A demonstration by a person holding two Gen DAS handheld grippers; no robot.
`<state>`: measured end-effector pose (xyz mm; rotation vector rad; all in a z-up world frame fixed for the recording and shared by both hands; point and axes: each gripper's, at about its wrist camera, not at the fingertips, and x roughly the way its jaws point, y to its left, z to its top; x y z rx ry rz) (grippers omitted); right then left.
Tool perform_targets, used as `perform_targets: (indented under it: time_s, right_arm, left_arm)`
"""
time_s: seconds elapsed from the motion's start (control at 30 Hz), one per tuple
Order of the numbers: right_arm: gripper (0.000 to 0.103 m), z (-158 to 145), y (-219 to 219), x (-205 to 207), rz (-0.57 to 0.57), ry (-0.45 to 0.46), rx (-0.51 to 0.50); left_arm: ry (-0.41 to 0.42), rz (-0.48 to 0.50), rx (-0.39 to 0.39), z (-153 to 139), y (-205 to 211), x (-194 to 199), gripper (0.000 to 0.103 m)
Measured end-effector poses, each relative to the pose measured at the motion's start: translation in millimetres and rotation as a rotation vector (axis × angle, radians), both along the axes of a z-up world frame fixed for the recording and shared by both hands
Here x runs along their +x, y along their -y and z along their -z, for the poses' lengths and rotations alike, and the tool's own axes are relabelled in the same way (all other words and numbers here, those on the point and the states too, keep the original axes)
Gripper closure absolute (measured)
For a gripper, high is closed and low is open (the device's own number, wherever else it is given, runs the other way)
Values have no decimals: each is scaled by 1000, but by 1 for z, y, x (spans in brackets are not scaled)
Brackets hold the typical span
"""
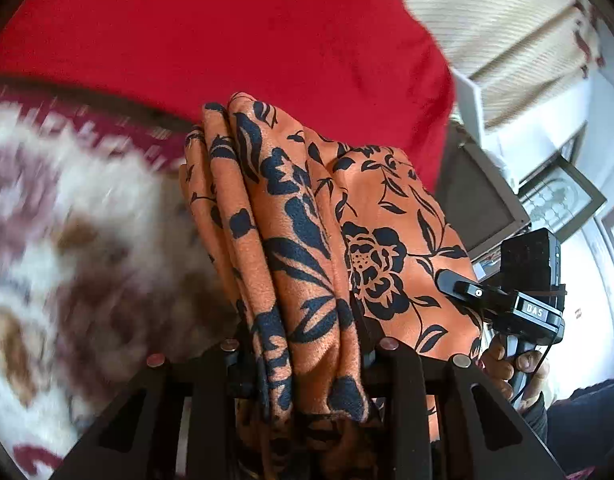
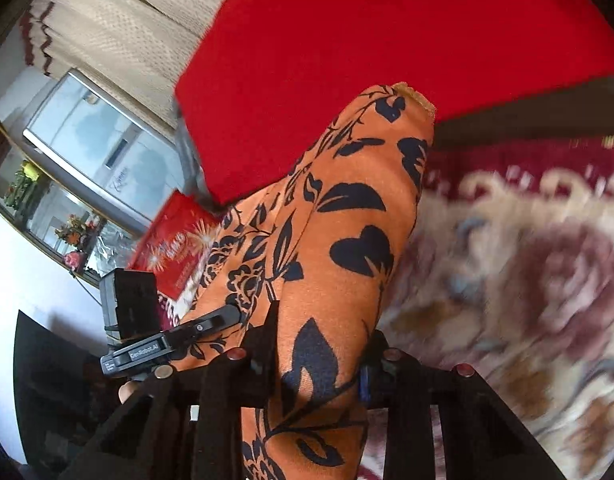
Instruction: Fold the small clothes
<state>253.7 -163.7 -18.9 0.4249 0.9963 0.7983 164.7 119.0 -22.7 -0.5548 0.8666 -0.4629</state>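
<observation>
Behind everything in the left wrist view I see a red cloth [image 1: 235,32] spread wide, and on the left a flowered carpet [image 1: 47,220], very blurred. My left gripper [image 1: 303,344] has its jaws nearly together on a thick bunch of the orange floral garment [image 1: 307,216]; the fabric is gathered in several pleats and runs between the fingers and away from the camera. At the far right I see my right gripper [image 1: 503,300] with the hand [image 1: 515,372] on its handle, at the other edge of the same garment.

From the right wrist view, the red cloth [image 2: 387,40] fills the far side again, the carpet [image 2: 507,280] is on the right, and a glass cabinet [image 2: 91,160] stands at the left. My right gripper [image 2: 319,360] is also closed to a narrow gap on the orange floral garment [image 2: 347,220], which goes up in a long strip. The left gripper [image 2: 179,340] shows at the left, close to the fabric.

I judge the work is at an early stage: the garment is held at two places and hangs above the carpet, still bunched. No neat fold is visible, so spreading and folding are left.
</observation>
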Motion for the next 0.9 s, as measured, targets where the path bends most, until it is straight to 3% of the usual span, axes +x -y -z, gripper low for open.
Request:
perform_targets:
  time_s: [0.1,0.2,0.47,0.57,0.63,0.7,0.8,0.9]
  right_arm:
    - [72,-9,20,8,26,3,15]
    - [72,-1,38,16,44,-13,30]
    - [72,70,58,29,75,-115,66]
    - [70,90,63,34,97,-151,66]
    - [61,100,68,36,114,-178,45]
    - [53,98,78,32,154,-166,30]
    - [53,84,92,28,200,-133,59]
    - [53,61,87,19,172,-83,105]
  left_arm:
    - [18,13,16,-12,21,13,70]
    - [2,18,24,-6,32,20,70]
    - [-74,30,91,41,52,31,70]
    - [-112,34,75,62,45,30,61]
    - [-119,36,75,63,33,27,56]
    - [-81,2,63,50,14,24,56]
    - [-32,-27,41,25,-1,24,56]
    - [-6,17,50,14,13,33,56]
